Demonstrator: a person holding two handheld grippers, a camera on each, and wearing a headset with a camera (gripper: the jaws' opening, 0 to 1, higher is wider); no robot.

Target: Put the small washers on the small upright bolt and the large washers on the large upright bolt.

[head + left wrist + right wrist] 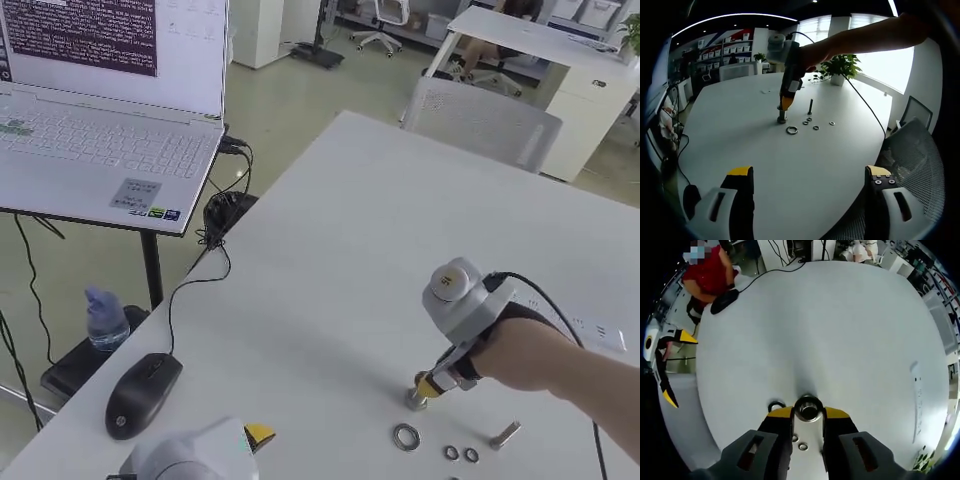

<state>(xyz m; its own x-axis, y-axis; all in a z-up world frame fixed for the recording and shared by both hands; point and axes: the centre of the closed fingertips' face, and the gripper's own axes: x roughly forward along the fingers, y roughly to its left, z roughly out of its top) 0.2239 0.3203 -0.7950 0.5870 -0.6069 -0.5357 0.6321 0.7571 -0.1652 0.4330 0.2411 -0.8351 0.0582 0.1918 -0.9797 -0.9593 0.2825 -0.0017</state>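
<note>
The left claw (808, 172) hangs nearest, low at the near left edge of the counter (340, 230), its jaws released, wide apart and empty.

To the near right, the right claw (436, 386) points down onto the large bolt (414, 400), which stands upright on the counter. In the right gripper view its yellow-tipped jaws are clenched on either side of a round metal ring, which I take for a large washer (808, 408) held at the bolt's top. The step in hand looks like threading that washer on. The next move calls for centring the hole over the shank, then letting go.

A second large washer (405, 436) lies flat just near of the bolt. The small washers (451, 452) lie to its right, and the small bolt (810, 106) is beside them; it looks upright in the left gripper view. None of these looks placed yet.

The counter is white and smooth. At its left edge sit a mouse (142, 393) and its cable, with a laptop (90, 140) on a stand beyond. A mesh chair (480, 120) stands at the far side, in an open office.
</note>
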